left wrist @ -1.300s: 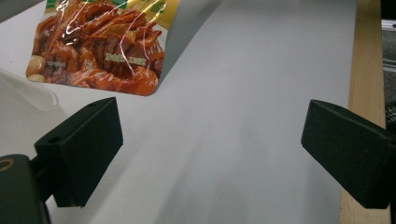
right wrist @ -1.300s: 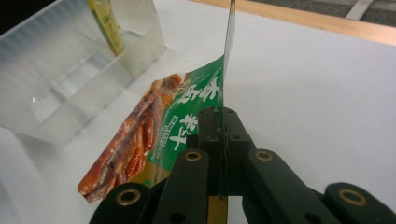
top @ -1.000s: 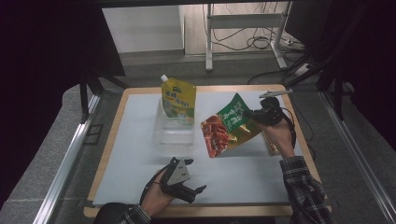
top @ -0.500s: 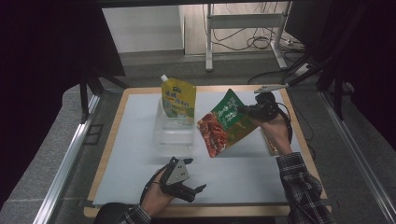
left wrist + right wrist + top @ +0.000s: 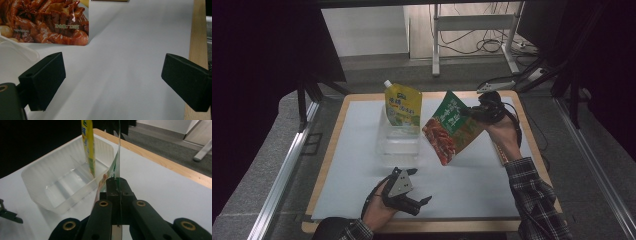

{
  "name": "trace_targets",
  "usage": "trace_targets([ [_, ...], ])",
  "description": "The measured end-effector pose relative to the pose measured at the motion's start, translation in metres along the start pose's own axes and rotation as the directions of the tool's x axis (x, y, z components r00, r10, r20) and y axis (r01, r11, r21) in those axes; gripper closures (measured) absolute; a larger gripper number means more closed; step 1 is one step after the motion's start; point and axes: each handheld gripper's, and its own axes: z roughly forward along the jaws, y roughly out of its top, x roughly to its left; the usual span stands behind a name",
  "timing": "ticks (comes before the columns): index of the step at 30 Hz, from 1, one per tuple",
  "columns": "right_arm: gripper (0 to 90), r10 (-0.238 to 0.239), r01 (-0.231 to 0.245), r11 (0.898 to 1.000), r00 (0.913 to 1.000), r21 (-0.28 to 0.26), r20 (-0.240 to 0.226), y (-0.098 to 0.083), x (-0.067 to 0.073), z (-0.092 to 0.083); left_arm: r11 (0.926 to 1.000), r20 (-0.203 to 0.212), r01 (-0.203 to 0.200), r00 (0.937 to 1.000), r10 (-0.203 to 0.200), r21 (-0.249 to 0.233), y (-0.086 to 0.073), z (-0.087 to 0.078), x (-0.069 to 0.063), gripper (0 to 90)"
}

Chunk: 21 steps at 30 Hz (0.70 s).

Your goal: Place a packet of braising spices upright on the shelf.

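Observation:
My right gripper point(image 5: 477, 113) is shut on the top corner of a green and red food pouch point(image 5: 451, 127), which hangs tilted above the white table, just right of a clear plastic tub point(image 5: 398, 142). In the right gripper view the pouch point(image 5: 116, 165) shows edge-on between the closed jaws, with the tub point(image 5: 62, 182) behind it. A yellow spouted pouch point(image 5: 402, 105) stands upright in the tub's far end. My left gripper point(image 5: 412, 200) rests near the table's front edge, open and holding nothing. In the left gripper view the red pouch's lower corner point(image 5: 47, 25) lies beyond its wide-apart jaws.
The white mat point(image 5: 362, 165) lies on a wooden board point(image 5: 334, 135) whose edge runs around it. Beyond the far edge are a metal stand point(image 5: 472, 40) and cables on the floor. Dark frame bars stand left and right of the table.
My right gripper has lifted the green and red pouch off the table and carried it slightly left, toward the tub. The left gripper has stayed put.

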Motion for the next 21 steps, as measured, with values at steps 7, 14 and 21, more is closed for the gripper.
trace_targets([
  [7, 88.9, -0.052, 0.052, 0.999, 0.9986, 0.008, -0.012, 0.013, 0.011, -0.001, 0.9997, -0.007, 0.019, 0.9998, -0.019, -0.014, 0.000, -0.001, 0.001, 4.8],
  [14, 88.9, -0.080, 0.080, 0.997, 0.9967, 0.009, -0.015, 0.022, 0.016, -0.005, 0.9989, -0.012, 0.037, 0.9992, -0.037, -0.027, 0.000, -0.003, 0.003, 4.6],
  [21, 88.9, -0.111, 0.110, 0.994, 0.9939, 0.022, 0.004, 0.030, 0.017, -0.009, 0.9968, -0.004, 0.067, 0.9978, -0.067, -0.043, 0.000, -0.004, 0.004, 4.3],
])
